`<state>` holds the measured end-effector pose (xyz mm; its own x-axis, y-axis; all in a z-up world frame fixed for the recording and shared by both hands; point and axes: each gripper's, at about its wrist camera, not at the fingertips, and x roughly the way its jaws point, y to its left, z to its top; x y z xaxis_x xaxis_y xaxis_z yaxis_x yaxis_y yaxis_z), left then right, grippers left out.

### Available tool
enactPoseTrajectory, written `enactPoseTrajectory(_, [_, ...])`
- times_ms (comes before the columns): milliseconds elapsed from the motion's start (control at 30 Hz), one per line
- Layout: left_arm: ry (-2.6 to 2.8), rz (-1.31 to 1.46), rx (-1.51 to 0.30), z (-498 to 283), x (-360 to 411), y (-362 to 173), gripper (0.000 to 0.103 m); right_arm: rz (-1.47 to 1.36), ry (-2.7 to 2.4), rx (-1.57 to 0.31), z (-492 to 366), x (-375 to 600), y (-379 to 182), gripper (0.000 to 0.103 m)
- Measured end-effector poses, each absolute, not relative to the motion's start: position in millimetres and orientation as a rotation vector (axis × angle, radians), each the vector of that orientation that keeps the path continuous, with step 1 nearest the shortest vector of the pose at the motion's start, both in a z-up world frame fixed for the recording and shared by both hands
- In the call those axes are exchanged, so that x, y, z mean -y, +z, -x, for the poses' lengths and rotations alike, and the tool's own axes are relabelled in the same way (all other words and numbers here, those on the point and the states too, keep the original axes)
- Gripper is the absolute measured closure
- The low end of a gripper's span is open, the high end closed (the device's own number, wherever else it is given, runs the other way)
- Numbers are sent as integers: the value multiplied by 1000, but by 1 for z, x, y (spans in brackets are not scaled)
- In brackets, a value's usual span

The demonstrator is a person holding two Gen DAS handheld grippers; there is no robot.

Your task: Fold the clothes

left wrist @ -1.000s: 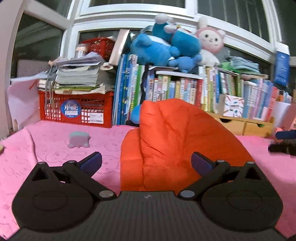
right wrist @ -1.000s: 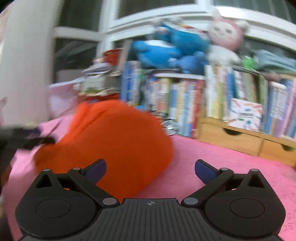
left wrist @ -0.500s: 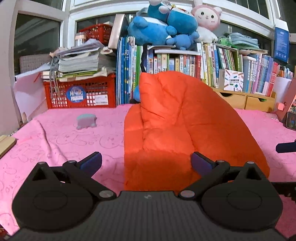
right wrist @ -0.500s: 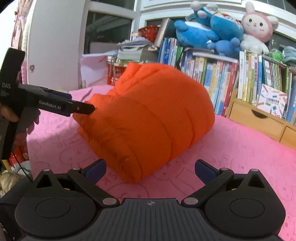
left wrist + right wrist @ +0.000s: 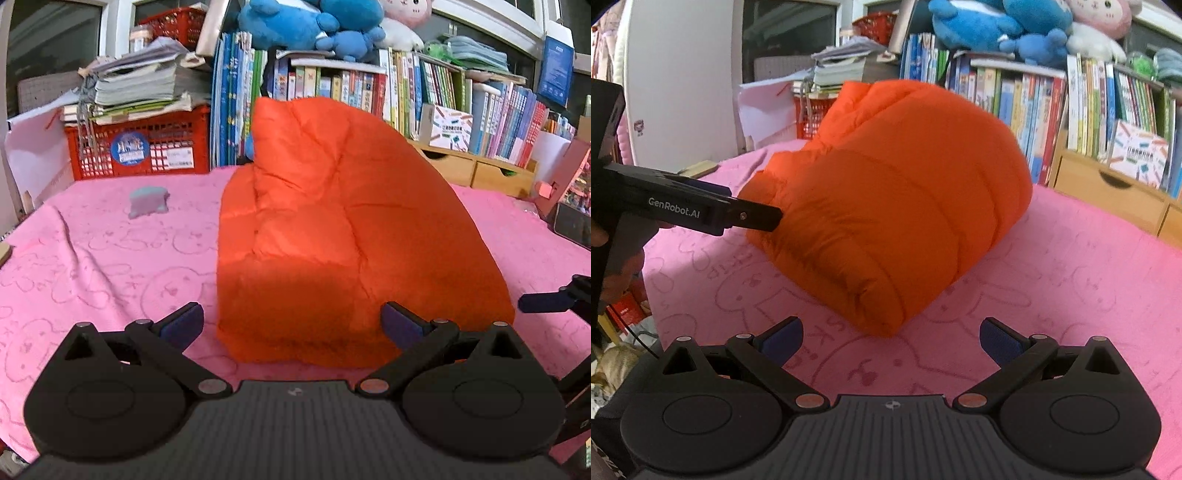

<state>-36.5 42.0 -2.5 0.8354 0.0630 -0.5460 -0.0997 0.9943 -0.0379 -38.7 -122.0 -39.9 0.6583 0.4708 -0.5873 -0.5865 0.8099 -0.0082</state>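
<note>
You held both the left gripper (image 5: 291, 325) and right gripper (image 5: 890, 341) spread and empty, the folded orange jacket (image 5: 343, 236) lying directly ahead, nearer the left.

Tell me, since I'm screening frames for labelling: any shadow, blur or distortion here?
Left wrist view: sharp, a dark shadow band across the near foot of the orange jacket, bookshelf bowed by fisheye. Right wrist view: sharp too, even light on the jacket, window frame curved at the edge.
</note>
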Motion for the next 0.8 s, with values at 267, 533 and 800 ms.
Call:
enactPoseTrajectory(267, [76,58,-614,33,-35,-8,0,154,591,-643,35,121,-39,0])
enactPoseTrajectory(533, [86,54,-619,31,-33,-8,0,150,559,-614,34,122,-40,0])
enactPoseTrajectory(800, [98,53,-644,28,-32,-12,0,143,544,-613,32,123,-43,0])
